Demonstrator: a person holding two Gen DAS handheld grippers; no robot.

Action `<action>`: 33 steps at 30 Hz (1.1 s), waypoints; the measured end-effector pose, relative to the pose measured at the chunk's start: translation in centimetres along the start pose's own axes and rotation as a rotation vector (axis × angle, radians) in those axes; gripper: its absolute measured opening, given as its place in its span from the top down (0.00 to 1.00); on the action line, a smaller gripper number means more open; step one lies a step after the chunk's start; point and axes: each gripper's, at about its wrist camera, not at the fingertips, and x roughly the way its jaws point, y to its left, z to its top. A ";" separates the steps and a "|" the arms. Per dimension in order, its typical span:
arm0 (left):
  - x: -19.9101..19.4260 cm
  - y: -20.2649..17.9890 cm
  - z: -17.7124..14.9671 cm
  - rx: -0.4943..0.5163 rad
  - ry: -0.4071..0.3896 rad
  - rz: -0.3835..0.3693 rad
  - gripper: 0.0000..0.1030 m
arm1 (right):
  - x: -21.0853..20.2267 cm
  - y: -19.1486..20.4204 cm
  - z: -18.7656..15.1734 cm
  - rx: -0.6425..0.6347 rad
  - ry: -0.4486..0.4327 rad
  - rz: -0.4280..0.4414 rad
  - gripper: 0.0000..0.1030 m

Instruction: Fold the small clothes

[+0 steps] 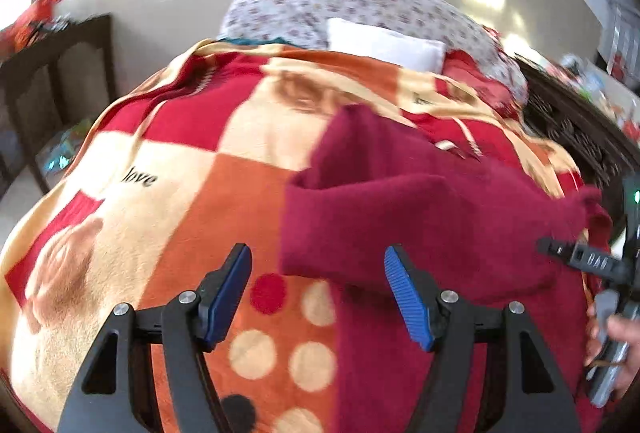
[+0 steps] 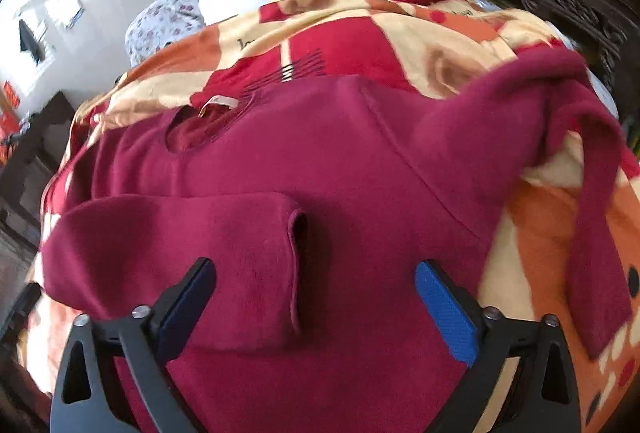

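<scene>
A small maroon sweater (image 2: 320,137) lies on a bed covered by a red, orange and cream patterned blanket (image 1: 172,161). Its left sleeve (image 2: 180,257) is folded across the body; its right sleeve (image 2: 592,193) hangs out to the right over the blanket. In the left wrist view the sweater (image 1: 420,209) lies to the right. My left gripper (image 1: 318,293) is open and empty above the sweater's left edge. My right gripper (image 2: 316,305) is open and empty above the folded sleeve's cuff. The right gripper's body (image 1: 600,265) shows at the left wrist view's right edge.
A white pillow (image 1: 384,43) and floral pillows (image 1: 320,5) lie at the bed's far end. A dark carved headboard (image 2: 560,1) runs along the right side. A dark wooden chair (image 1: 56,81) stands on the pale floor at the left.
</scene>
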 end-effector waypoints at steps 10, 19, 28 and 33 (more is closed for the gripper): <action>0.6 2.0 -0.1 -0.109 -0.002 -0.031 0.34 | -5.2 -0.6 0.6 -0.114 -0.190 0.004 0.94; 3.2 0.3 -1.0 -0.092 0.044 -0.076 0.34 | -2.7 -4.8 1.3 -0.051 -0.040 -0.152 0.75; 4.7 1.9 -1.6 -0.138 0.074 -0.114 0.34 | -6.2 3.5 4.2 -0.109 -0.181 0.086 0.31; 5.1 1.9 -1.9 -0.117 0.082 -0.132 0.31 | -1.5 14.2 5.9 -0.312 -0.105 0.349 0.36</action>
